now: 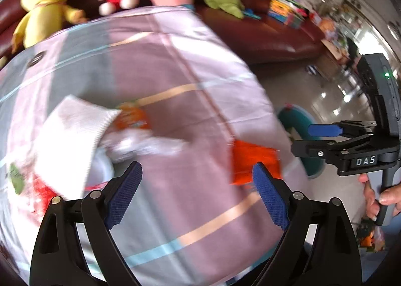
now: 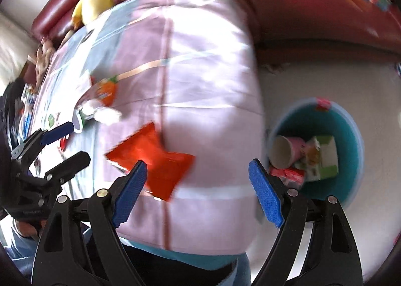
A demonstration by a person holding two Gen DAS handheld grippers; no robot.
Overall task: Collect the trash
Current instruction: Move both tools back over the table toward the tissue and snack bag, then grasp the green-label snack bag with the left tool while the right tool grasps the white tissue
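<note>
**Lining up on the red wrapper**

Both my grippers, left (image 1: 198, 195) and right (image 2: 198, 193), stand wide and empty. The red wrapper (image 2: 155, 158) lies on the cloth-covered table (image 2: 200, 60), probably flat; blur hides edges. I'd pinch one corner, then carry it to the teal bin (image 2: 351, 140) alongside.

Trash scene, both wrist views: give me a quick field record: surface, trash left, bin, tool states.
surface: table under a pink and grey checked cloth
trash on cloth: orange-red packet; carrot-print wrapper; crumpled white tissue; white napkin
bin: teal wastebasket on the floor beside the table
bin contents: pink paper cup, green and white carton, red wrapper
left tool: open, nothing between the pads
right tool: open, nothing held, above the orange-red packet
background: plush toys on a dark red sofa
image quality: motion blur
</note>
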